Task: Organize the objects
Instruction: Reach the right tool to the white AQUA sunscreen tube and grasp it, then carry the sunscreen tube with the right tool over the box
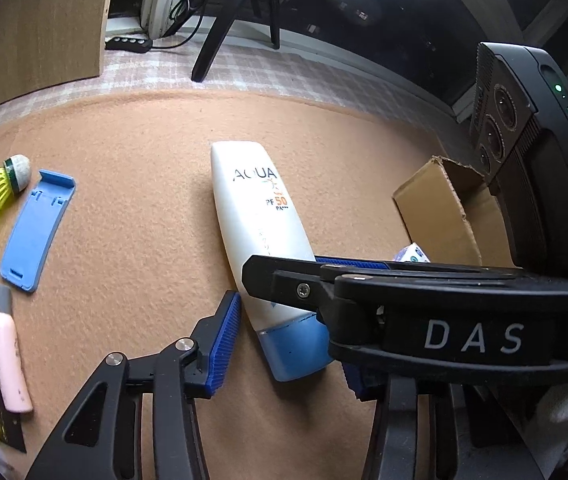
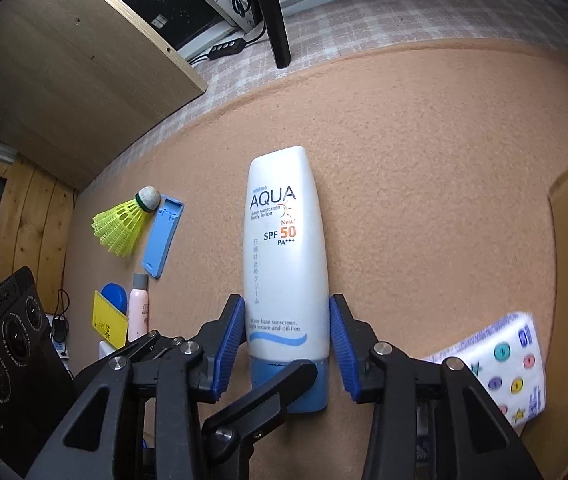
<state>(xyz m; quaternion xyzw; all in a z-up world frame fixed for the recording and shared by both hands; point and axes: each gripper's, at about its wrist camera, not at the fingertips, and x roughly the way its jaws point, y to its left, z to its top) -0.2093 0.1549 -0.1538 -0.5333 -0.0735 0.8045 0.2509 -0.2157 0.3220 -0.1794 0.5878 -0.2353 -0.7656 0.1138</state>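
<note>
Lying flat mid-mat and blocking the centre: white sunscreen tube with blue cap (image 2: 286, 276). Crowding the left: yellow plastic shuttlecock (image 2: 123, 222), light blue plastic stand (image 2: 161, 236), pink bottle (image 2: 138, 308). Closing off the right: brown cardboard box (image 1: 444, 216). Staying open beyond the tube: bare tan felt mat (image 2: 424, 152).

I see the sunscreen tube (image 2: 286, 264) lying flat on the tan mat, white body, blue cap (image 2: 290, 384) toward me, flat sealed end pointing far, label up reading AQUA and SPF 50. To its left lie a yellow shuttlecock (image 2: 123, 224) on its side, cork tip toward the right, and just beside it a light blue plastic clip (image 2: 162, 236), flat. Nearer on the left I see a small pink bottle (image 2: 138, 312) with a grey cap, touching a yellow card (image 2: 108, 322). At the near right lies a patterned tissue pack (image 2: 504, 364), beside a cardboard box (image 1: 440, 216).
</note>
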